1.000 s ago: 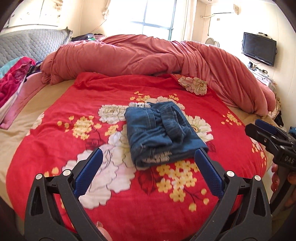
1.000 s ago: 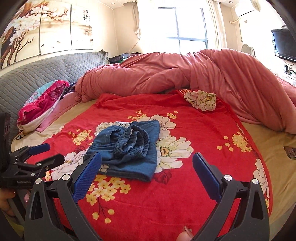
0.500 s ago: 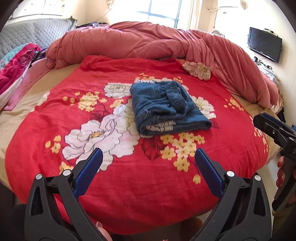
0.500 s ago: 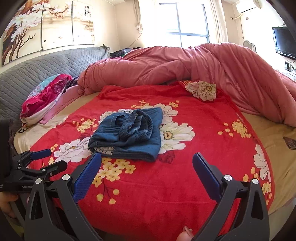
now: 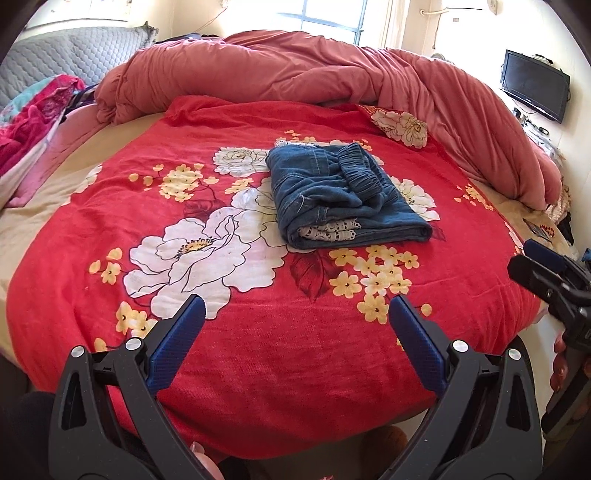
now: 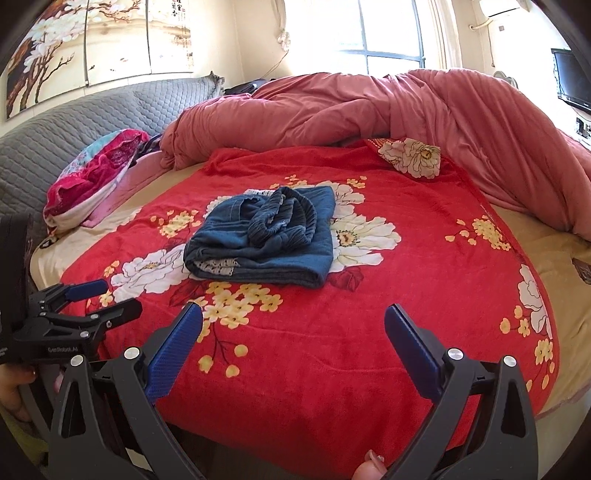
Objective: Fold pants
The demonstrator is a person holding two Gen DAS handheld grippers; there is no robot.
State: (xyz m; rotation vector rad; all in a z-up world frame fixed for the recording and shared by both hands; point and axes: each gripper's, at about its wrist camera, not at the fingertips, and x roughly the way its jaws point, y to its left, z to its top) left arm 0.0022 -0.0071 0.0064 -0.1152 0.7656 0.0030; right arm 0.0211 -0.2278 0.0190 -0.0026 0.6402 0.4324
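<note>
1. One pair of folded blue denim pants [image 5: 343,195] lies mid-bed on one red floral blanket [image 5: 258,325].
2. Two black clamp grippers with blue pads, left gripper [image 5: 293,314] and right gripper [image 6: 293,325], hover near the bed's edge, jaws spread wide and empty.
3. White lace trim peeks from the fold; the holding hands are mostly cropped.
4. A rumpled pink duvet [image 6: 406,110], grey quilted headboard [image 6: 92,122] and sunlit window [image 6: 388,33] frame the bedroom.

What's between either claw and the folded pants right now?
Nothing visible. Only bare red floral blanket lies between the open left claw and the folded pants, likewise for the open right claw. Both claws are empty.
</note>
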